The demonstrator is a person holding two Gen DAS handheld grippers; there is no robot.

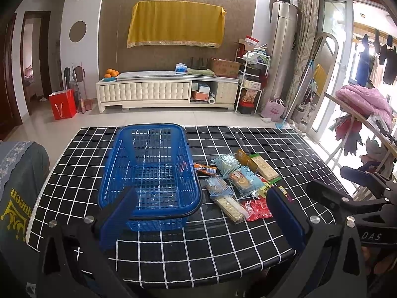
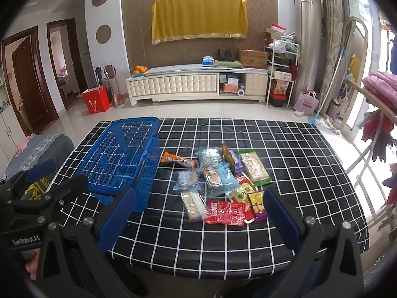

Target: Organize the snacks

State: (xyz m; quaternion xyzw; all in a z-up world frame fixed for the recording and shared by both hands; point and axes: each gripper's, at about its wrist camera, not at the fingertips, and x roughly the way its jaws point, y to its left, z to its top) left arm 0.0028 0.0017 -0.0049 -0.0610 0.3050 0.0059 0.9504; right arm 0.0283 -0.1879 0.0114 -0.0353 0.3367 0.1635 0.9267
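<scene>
Above the table's [image 2: 310, 149] near edge, both my grippers, left [image 1: 198, 213] and right [image 2: 196, 214], hang with jaws spread, holding nothing. Nothing's sorted yet: basket [image 1: 151, 173] bare, snacks [image 2: 218, 181] heaped beside it. Next, I'd pinch the nearest red packet [image 2: 227, 212].

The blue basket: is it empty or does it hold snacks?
Empty: the blue basket shows only its bare grid floor; the snacks lie beside it.

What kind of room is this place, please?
Most likely a home living room: a low cabinet under a covered wall screen, clothes drying by the window, and a blue basket on the checked table.
</scene>
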